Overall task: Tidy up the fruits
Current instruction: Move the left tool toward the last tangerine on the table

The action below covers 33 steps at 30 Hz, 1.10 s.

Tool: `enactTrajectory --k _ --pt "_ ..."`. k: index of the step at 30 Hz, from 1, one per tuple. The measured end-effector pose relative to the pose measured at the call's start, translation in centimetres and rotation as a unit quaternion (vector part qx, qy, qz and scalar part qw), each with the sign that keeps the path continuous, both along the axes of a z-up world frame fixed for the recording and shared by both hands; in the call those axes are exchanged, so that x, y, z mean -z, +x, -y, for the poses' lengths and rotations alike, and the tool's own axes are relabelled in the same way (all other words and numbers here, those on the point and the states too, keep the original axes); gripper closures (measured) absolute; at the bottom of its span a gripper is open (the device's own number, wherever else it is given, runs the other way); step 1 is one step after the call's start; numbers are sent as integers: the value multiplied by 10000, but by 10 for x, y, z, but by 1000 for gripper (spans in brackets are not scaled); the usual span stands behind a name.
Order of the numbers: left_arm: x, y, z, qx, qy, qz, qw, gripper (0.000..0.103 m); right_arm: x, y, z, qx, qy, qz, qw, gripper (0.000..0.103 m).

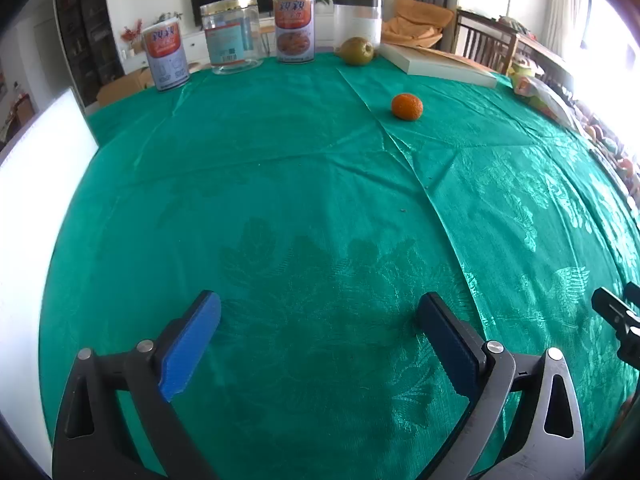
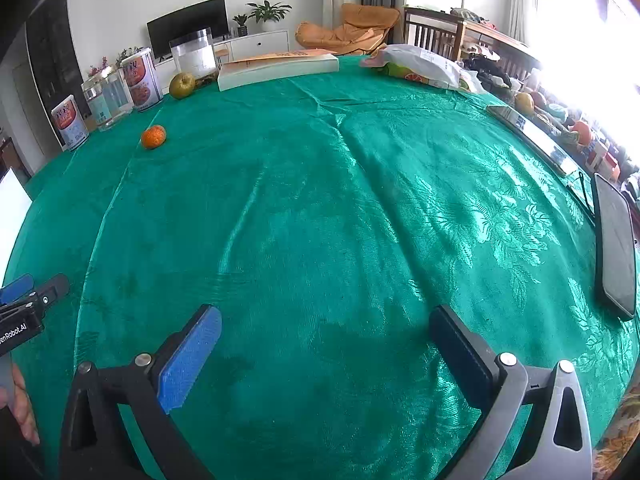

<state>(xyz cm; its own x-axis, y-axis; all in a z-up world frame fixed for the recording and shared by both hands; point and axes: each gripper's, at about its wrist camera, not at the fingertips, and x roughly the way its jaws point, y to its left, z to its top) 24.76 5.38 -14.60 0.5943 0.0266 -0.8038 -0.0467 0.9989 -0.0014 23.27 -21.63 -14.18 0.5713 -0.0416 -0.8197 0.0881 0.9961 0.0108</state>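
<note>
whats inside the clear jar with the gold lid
The clear jar looks empty through its walls: only its own label shows. That label hides part of the interior, so something small behind it cannot be ruled out.

- The left gripper (image 1: 320,312) tilts downward, blue-padded jaws spread wide with nothing between them.
- The right gripper (image 2: 326,326) does likewise, equally empty.
- A person's hand (image 2: 20,404) shows at the right wrist view's lower left.

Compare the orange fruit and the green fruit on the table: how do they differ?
The orange fruit is bright orange and smaller; the green fruit is dull yellow-green and bigger. The orange fruit lies alone on open green cloth; the green fruit lies farther back, beside the book. Neither is held.
</note>
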Motion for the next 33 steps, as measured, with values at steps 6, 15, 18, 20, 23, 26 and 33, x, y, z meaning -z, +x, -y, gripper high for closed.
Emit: enactTrajectory --k 6,15,18,20,23,26,33 --pt "0 0 0 1 4 1 10000 3 0 -1 2 18 23 6 10000 0" --pt "0 0 0 -1 3 1 10000 2 1 1 -2 -5 -116 -72 9999 0" --pt "0 0 0 -1 5 0 10000 1 1 1 -2 -4 -119 -73 9999 0" --pt "0 0 1 -16 11 1 10000 1 1 0 -1 -4 -120 -74 9999 0" --pt "-3 10 5 24 29 -187 9998 3 1 0 -1 -8 -122 -74 9999 0" --pt "-18 36 20 258 46 -48 9996 3 1 0 -1 -6 -124 -74 9999 0" --pt "-26 135 59 524 25 242 9983 3 0 0 -1 -7 -122 -74 9999 0"
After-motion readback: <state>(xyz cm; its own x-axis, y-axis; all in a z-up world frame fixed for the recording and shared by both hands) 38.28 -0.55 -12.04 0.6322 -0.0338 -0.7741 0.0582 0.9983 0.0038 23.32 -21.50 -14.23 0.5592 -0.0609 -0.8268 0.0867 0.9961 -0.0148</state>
